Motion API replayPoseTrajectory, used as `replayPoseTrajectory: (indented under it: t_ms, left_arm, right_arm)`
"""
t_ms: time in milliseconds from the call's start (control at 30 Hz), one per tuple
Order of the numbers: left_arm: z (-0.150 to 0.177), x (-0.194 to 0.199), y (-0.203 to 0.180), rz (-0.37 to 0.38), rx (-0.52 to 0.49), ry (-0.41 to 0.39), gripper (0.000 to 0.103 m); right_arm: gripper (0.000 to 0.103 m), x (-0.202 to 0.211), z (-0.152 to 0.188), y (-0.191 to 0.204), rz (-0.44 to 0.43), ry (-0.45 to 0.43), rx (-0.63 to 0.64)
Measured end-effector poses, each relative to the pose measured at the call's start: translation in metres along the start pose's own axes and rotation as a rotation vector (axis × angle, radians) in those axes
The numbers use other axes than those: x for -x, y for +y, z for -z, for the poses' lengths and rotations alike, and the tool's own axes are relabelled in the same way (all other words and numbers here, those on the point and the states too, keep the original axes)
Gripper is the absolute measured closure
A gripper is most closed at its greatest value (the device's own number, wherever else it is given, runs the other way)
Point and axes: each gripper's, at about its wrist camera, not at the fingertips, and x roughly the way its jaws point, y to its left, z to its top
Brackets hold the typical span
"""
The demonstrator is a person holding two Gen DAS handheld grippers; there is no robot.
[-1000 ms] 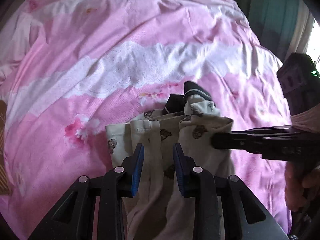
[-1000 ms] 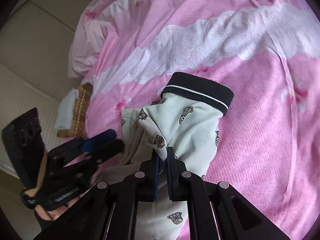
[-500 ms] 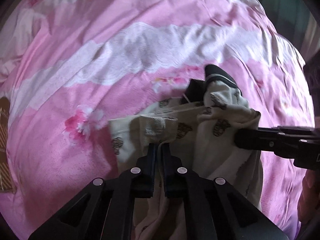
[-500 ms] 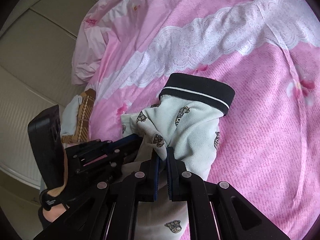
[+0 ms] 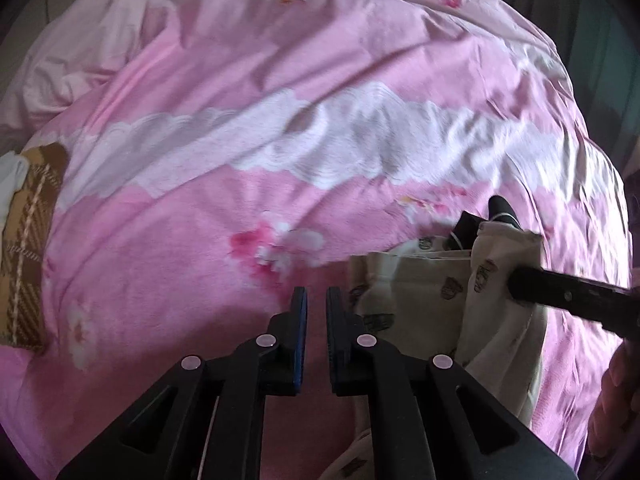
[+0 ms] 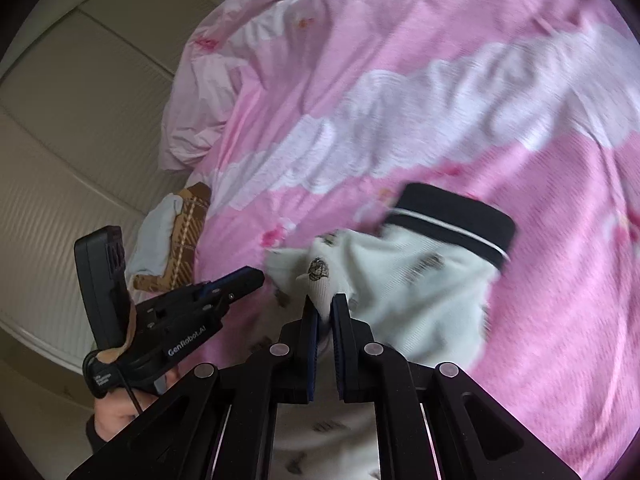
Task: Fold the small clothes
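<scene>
A small cream garment (image 5: pixel 448 292) printed with brown bears, with a black waistband (image 6: pixel 452 216), lies bunched on the pink bedspread (image 5: pixel 280 140). My right gripper (image 6: pixel 325 304) is shut on a fold of the cream garment (image 6: pixel 400 280) and holds it up. It enters the left wrist view (image 5: pixel 516 280) from the right. My left gripper (image 5: pixel 316 300) is nearly shut and empty, just left of the garment's edge. It shows in the right wrist view (image 6: pixel 256 278), apart from the cloth.
A brown plaid cloth (image 5: pixel 28 248) with a white piece lies at the bed's left edge, also in the right wrist view (image 6: pixel 184 240). A beige panelled wall (image 6: pixel 80 120) stands beyond that edge. Dark curtains (image 5: pixel 592 40) are at the far right.
My left gripper shut on the garment's left edge, then let go and moved left off the cloth. My right gripper kept its hold and the garment shifted right.
</scene>
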Motion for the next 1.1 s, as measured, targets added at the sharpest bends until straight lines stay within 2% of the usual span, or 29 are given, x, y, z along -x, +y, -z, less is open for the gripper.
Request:
replayPoseTrajectory:
  t_ms: [133,233,400,467,567,600,700,767,933,1100]
  left_arm:
    - [0.009,0.013,0.005,0.020,0.015,-0.008,0.093]
    - [0.019,0.026,0.003,0.045,0.021,-0.017,0.092]
    - [0.043,0.045,-0.001,0.077,0.043,-0.031,0.083]
    - [0.055,0.050,-0.004,0.091,0.048,-0.025,0.083]
    - [0.075,0.054,-0.007,0.100,0.063,-0.013,0.082]
    - [0.082,0.056,-0.008,0.098,0.065,-0.013,0.081]
    - [0.098,0.064,-0.011,0.082,0.070,-0.037,0.075]
    - [0.108,0.072,-0.011,0.052,0.071,-0.066,0.066]
    - [0.127,0.077,-0.009,0.020,0.086,-0.097,0.066]
    - [0.143,0.076,-0.004,0.037,0.124,-0.102,0.066]
  right_arm:
    - [0.094,-0.028,-0.020,0.012,-0.025,0.037,0.014]
    - [0.092,-0.059,-0.032,0.015,-0.030,0.096,0.005]
    - [0.087,-0.089,-0.029,0.014,-0.026,0.196,-0.005]
    - [0.079,-0.084,-0.025,0.012,-0.021,0.191,-0.002]
    - [0.051,-0.055,-0.018,0.014,0.010,0.132,0.038]
    - [0.047,-0.043,-0.014,0.015,0.023,0.106,0.053]
    - [0.037,-0.001,0.013,0.019,0.058,0.031,0.090]
    - [0.035,0.027,0.041,0.019,0.079,-0.011,0.110]
    - [0.035,0.074,0.115,0.023,0.183,-0.102,0.178]
    - [0.035,0.086,0.179,0.034,0.291,-0.164,0.270]
